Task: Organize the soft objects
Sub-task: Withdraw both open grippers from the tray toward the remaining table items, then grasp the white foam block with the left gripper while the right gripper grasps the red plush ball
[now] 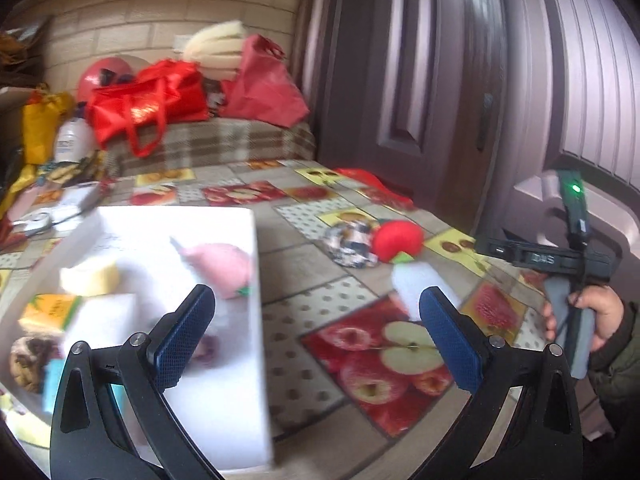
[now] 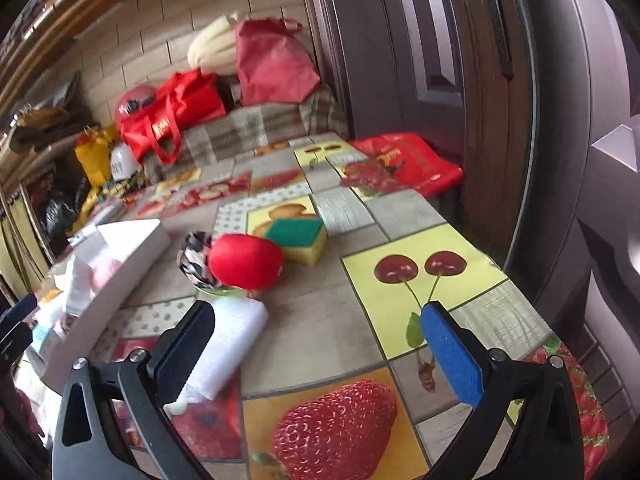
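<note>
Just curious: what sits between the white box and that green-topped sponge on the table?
In the right wrist view, a patterned scrunchie and a red plush fruit lie between the white box and the sponge.

We see red plush apple (image 2: 245, 261) on table, patterned scrunchie (image 2: 197, 260) touching at nine o'clock, green-yellow sponge (image 2: 298, 239) at two, white foam roll (image 2: 228, 344) at six. Pink plush (image 1: 222, 268) lies in white box (image 1: 256, 320).

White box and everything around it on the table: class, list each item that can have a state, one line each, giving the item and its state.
White box: open, holding soft items.
Pink plush: lying inside the box.
Red plush: on the table, outside the box.
Patterned cloth: bunched up, touching the red plush.
Green and yellow sponge: flat, green side up.
White roll: lying on its side.
Left gripper: open, empty.
Right gripper: open, empty.
</note>
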{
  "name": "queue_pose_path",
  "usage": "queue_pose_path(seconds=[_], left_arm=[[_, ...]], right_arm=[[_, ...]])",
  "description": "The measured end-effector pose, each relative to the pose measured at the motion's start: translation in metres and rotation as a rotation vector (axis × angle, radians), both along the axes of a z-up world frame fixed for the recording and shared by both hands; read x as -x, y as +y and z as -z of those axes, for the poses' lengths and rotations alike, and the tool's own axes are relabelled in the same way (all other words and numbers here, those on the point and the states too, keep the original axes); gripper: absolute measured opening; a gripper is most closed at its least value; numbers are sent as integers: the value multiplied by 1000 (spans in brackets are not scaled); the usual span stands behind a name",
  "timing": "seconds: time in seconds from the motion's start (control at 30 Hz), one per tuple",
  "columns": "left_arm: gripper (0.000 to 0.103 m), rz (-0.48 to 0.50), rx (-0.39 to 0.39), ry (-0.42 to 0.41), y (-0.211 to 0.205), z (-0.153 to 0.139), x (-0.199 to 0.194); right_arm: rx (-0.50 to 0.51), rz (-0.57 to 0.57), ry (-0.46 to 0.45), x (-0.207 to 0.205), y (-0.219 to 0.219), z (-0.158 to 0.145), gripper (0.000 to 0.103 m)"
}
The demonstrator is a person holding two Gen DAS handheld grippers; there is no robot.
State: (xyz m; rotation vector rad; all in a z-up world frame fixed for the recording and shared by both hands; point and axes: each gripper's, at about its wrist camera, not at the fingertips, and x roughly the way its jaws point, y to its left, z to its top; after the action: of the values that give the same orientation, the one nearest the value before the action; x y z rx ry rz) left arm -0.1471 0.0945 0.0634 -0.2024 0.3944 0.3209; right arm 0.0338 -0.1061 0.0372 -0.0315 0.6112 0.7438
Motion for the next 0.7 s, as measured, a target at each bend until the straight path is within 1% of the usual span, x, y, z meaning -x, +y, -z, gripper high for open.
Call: queue_pose_path(seconds=[0.1, 0.13, 0.2, 0.23, 0.27, 0.33, 0.4, 0.43, 0.5, 0.53, 0.6, 0.63, 0.67, 0.7], left_arm=[[102, 102, 31, 86, -17, 4, -42], [102, 143, 49, 127, -24, 8, -60], [102, 189, 86, 202, -33, 19, -90], [102, 199, 102, 243, -37, 23, -107], [102, 199, 108, 263, -40, 26, -120], [102, 178, 100, 278, -45, 28, -140], [102, 176, 105, 292, -47, 30, -158], [102, 182, 109, 313, -50, 33, -167], [101, 183, 91, 380, -56, 39, -180], [98, 183, 77, 412, -60, 42, -186], [71, 188, 56, 448, -63, 46, -189], [60, 187, 47, 437, -63, 44, -187], [56, 198, 53, 429, -60, 45, -182], [56, 196, 57, 425, -57, 46, -177]], right_arm=[[-19, 32, -2, -13, -2, 2, 103], [-22, 42, 0, -16, -3, 3, 103], [-46, 61, 29, -23, -9, 6, 103], [-58, 70, 46, -26, -13, 8, 103], [-69, 75, 60, -29, -14, 8, 103], [-90, 82, 92, -35, -17, 11, 103], [-108, 82, 128, -39, -19, 14, 103], [-115, 81, 147, -42, -20, 15, 103], [-116, 84, 176, -47, -19, 18, 103], [-120, 80, 190, -48, -20, 20, 103], [-117, 66, 193, -48, -17, 19, 103], [-113, 47, 188, -47, -14, 18, 103], [-102, 18, 176, -44, -9, 16, 103], [-88, -10, 153, -40, -3, 13, 103]])
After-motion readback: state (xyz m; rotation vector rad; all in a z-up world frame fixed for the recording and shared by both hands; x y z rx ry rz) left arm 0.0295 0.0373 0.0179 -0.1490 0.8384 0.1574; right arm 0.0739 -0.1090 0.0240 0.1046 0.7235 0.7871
